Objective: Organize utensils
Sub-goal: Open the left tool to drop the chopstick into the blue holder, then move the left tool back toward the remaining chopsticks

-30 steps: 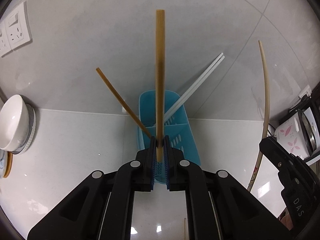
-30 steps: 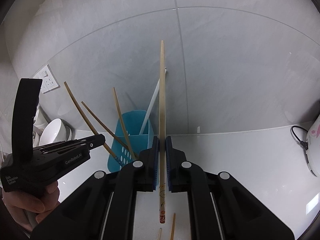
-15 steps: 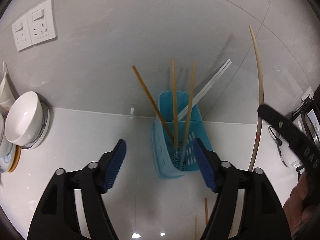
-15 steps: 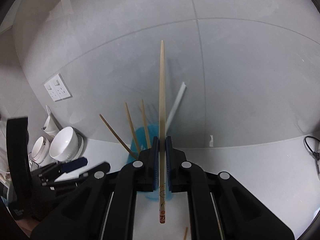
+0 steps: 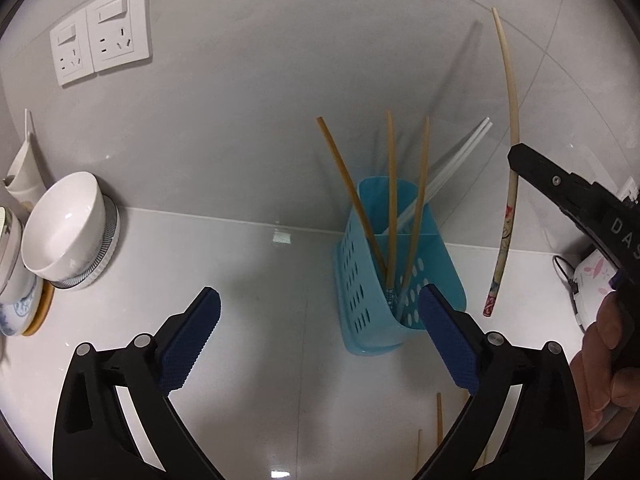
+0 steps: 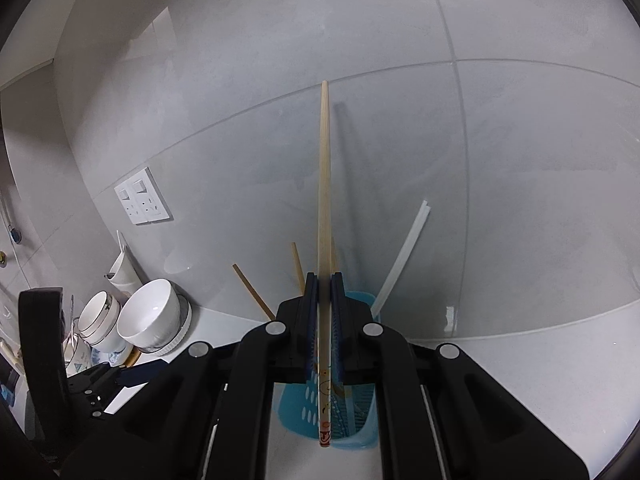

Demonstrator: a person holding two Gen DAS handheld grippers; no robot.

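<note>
A blue slotted utensil holder (image 5: 360, 280) stands on the white counter by the wall. Three wooden chopsticks (image 5: 391, 184) and a white pair (image 5: 452, 168) lean in it. My left gripper (image 5: 320, 292) is short of the holder, its jaws opening wide with nothing between them. My right gripper (image 6: 325, 280) is shut on a pale chopstick (image 6: 325, 180) with a printed red end, held upright just in front of and above the holder (image 6: 296, 400). In the left wrist view that chopstick (image 5: 510, 128) hangs to the right of the holder. Two loose chopsticks (image 5: 439, 416) lie on the counter near me.
White bowls (image 5: 68, 224) and stacked plates sit at the left by the wall, under two wall sockets (image 5: 102, 30). A white appliance with pink flowers (image 5: 592, 280) stands at the far right. A person's hand (image 5: 604, 360) grips the right tool.
My left gripper let go of a wooden chopstick, which now stands in the blue holder, and its jaws spread wide as it drew back. The right gripper carried its chopstick closer to the holder.
</note>
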